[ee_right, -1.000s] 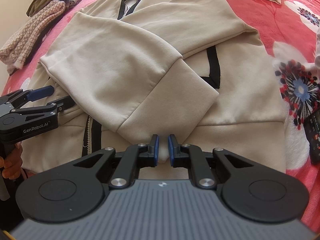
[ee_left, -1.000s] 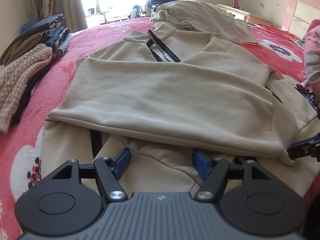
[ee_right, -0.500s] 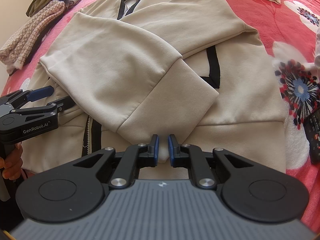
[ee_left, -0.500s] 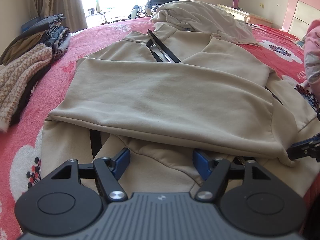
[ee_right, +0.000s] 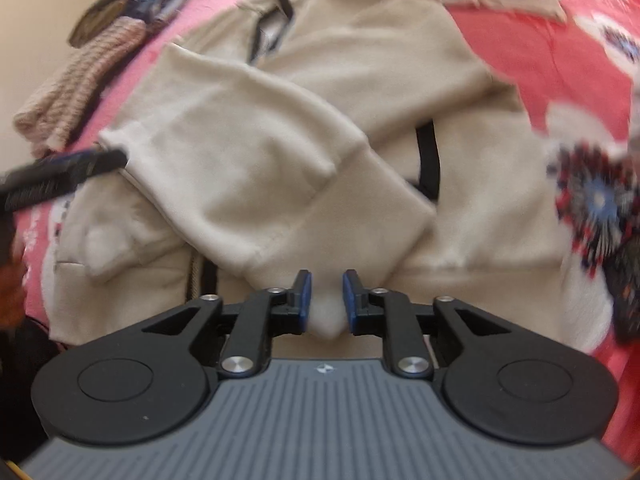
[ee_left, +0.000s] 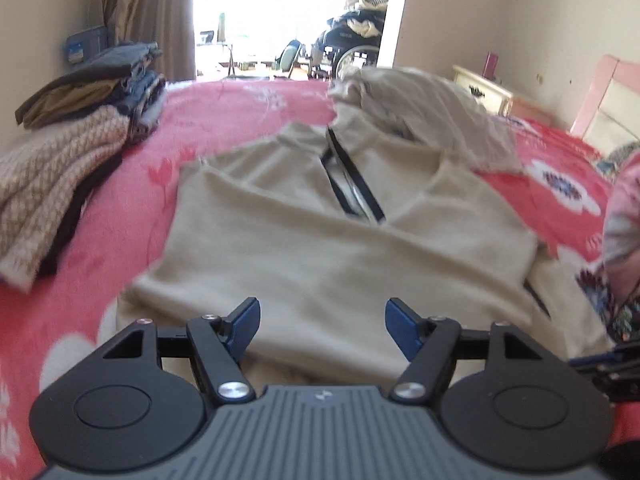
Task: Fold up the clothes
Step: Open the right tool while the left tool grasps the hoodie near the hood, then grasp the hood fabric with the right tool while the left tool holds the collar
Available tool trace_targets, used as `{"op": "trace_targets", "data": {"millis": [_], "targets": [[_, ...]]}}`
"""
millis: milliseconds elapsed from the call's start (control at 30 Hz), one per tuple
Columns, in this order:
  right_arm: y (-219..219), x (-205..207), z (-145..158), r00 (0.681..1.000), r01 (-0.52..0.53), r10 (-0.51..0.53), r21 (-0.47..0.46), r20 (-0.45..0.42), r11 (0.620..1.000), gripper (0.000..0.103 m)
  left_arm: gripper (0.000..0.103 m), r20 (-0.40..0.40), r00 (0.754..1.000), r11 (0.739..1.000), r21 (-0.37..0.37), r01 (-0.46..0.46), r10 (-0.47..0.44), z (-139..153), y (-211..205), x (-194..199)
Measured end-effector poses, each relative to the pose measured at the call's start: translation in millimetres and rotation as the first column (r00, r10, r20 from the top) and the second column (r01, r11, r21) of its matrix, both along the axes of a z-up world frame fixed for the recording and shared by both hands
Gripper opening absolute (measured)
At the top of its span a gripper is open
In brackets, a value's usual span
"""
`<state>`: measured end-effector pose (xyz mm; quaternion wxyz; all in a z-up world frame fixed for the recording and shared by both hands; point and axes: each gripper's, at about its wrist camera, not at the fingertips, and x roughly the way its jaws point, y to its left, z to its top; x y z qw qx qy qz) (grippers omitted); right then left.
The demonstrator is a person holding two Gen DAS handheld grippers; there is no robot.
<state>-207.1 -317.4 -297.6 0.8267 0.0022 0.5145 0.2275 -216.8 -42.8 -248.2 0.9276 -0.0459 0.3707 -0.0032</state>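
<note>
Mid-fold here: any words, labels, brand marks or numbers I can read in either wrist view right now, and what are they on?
No text can be read.
Left gripper, seen in the right wrist view: lettering on its side, blurred, unreadable.
Blue box by the wall: printed front, too small to read.
Beige hoodie: no label or print in view.

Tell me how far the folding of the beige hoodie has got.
Done: both sleeves lie crossed over the hoodie chest on the bed, and a folded pile sits at the side. In hand: the right tongs are opening with a bit of hem cloth between them; the left tongs are open and hold nothing. Left: the body is not yet folded up, and another beige garment waits.
</note>
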Motion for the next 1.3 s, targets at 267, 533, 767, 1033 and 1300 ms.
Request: {"op": "trace_targets", "data": {"millis": [267, 533, 767, 1033, 1300], "targets": [[19, 87, 43, 0.972, -0.134, 0.117, 0.070, 0.204, 0.989, 0.027, 0.070, 0.041, 0.997, 0.997, 0.043, 0.064, -0.066, -4, 32, 149], [65, 250, 21, 0.921, -0.216, 0.172, 0.092, 0.349, 0.972, 0.029, 0.062, -0.017, 0.996, 0.995, 0.052, 0.091, -0.090, -46, 77, 279], [97, 381, -12, 0.955, -0.251, 0.208, 0.205, 0.211, 0.946, 0.033, 0.057, -0.104, 0.976, 0.977, -0.121, 0.178, -0.191, -75, 100, 341], [103, 430, -36, 0.969, -0.240, 0.246, 0.311, 0.020, 0.920, 0.034, 0.046, -0.130, 0.967, 0.951, -0.249, 0.182, -0.219, -88, 109, 363], [108, 433, -39, 0.967, -0.225, 0.252, 0.341, -0.036, 0.913, 0.021, 0.023, -0.122, 0.973, 0.954, -0.257, 0.158, -0.194, -81, 106, 363]]}}
